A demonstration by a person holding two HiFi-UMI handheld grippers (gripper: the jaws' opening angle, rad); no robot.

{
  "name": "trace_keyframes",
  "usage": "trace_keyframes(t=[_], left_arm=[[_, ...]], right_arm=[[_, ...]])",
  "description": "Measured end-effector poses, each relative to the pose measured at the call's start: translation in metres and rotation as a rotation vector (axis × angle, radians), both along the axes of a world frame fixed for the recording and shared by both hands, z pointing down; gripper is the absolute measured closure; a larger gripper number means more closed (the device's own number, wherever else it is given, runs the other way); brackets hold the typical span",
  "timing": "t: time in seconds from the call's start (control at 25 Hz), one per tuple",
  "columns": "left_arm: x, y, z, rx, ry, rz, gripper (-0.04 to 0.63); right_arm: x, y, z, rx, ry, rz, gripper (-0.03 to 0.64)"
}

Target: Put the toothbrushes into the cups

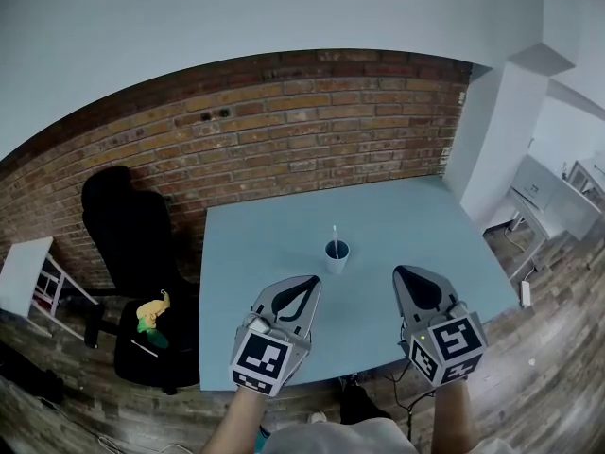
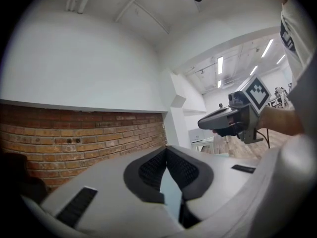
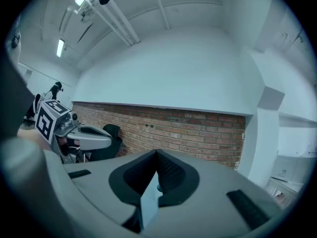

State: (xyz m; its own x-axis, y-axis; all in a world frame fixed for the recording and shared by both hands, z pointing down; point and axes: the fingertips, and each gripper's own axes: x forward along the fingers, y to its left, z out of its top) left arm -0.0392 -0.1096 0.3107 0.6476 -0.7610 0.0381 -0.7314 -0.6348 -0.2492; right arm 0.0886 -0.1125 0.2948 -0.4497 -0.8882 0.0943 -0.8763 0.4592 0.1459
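Note:
A cup with a dark blue inside stands near the middle of the light blue table. A white toothbrush stands upright in it. My left gripper hangs above the table's near part, left of the cup, with its tips together and nothing in it. My right gripper hangs to the cup's right, tips together and empty. In the left gripper view the left gripper points level at the brick wall, tips touching. The right gripper view shows the right gripper shut and empty too.
A brick wall runs behind the table. A black office chair with a yellow and green toy on its seat stands left of the table. A white shelf is at far left, a white pillar at right.

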Motion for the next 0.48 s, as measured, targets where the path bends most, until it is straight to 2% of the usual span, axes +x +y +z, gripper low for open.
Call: trace_keyframes(t=[0.48], left_arm=[[-0.004,0.013,-0.005,0.013,0.002,-0.004,0.581]], right_arm=[[-0.015,0.013,0.003,-0.018,0.033,-0.044,0.597]])
